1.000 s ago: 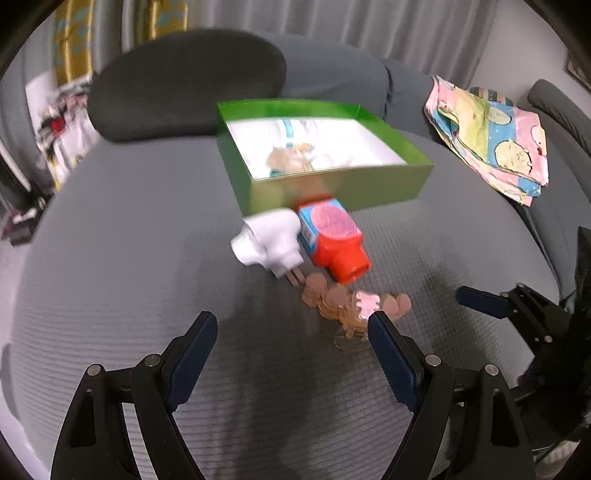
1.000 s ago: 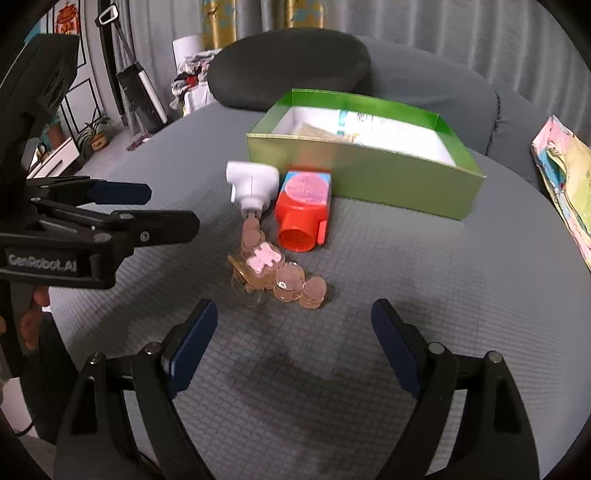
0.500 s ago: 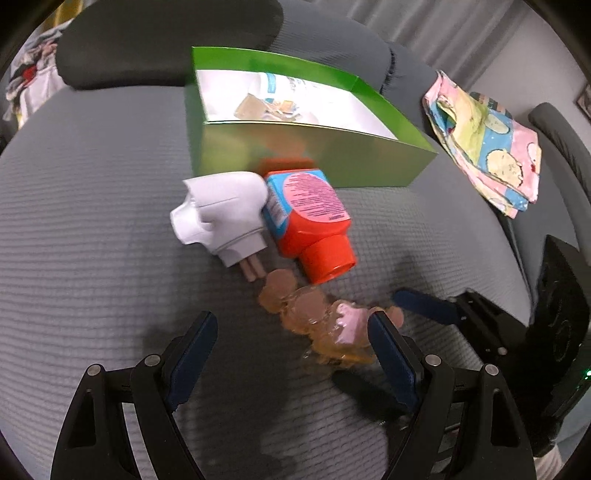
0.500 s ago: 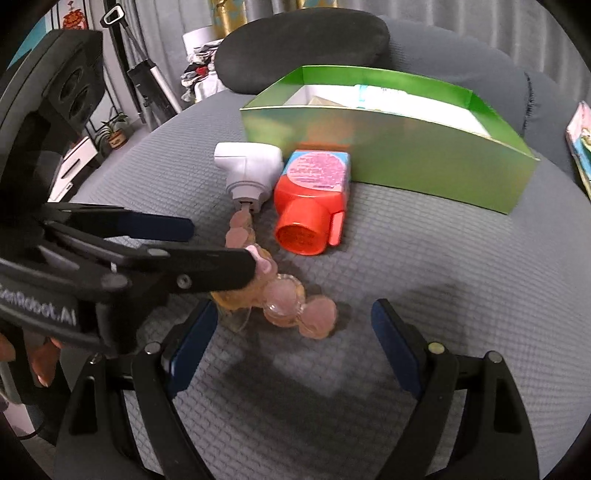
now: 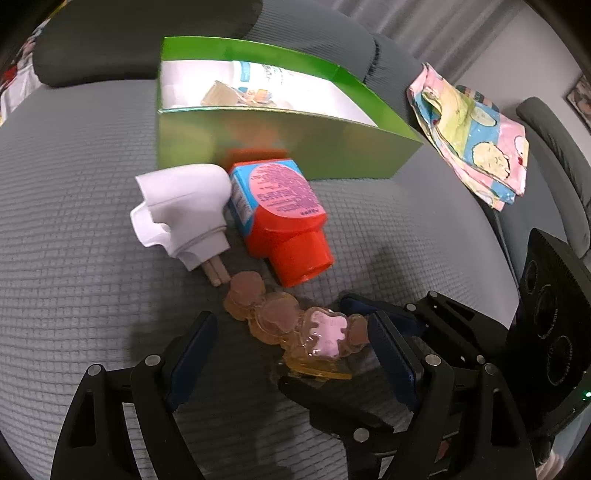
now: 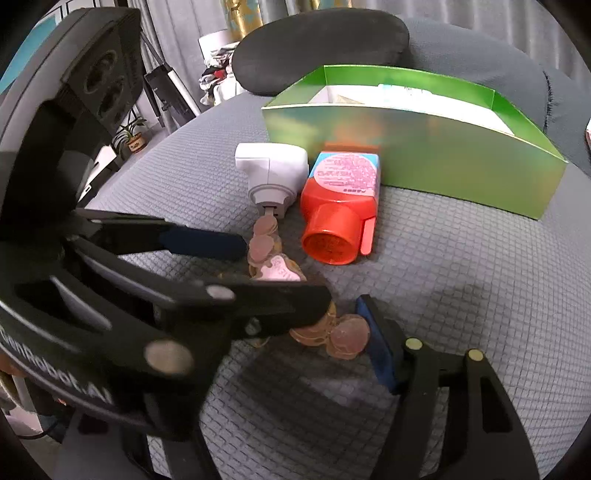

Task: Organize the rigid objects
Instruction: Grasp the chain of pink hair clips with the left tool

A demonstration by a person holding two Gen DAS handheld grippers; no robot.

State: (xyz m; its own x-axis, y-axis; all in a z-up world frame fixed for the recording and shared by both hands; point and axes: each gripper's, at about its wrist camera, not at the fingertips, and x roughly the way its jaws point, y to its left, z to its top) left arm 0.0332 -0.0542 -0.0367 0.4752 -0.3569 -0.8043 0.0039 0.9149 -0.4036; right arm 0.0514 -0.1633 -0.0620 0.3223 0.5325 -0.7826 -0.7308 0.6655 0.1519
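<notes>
Grey quilted cushion (image 5: 74, 184), grey curtains (image 6: 480, 14), black headrest (image 6: 317, 40), potted plant (image 6: 133, 138)

My left gripper (image 6: 280, 273) hides my right gripper's left finger and part of the blister strip (image 6: 347, 338); box (image 6: 424, 155) contents unreadable at 12 o'clock.

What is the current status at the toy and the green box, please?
Both hand-held grippers open: left straddles the bear-shaped toy, right crowding alongside. Toy not lifted. Plug and red bottle lie before green box.

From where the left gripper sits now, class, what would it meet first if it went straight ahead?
Probably the brown-and-pink toy chain, lying between the left gripper's open jaws; the red bottle lies beyond.
</notes>
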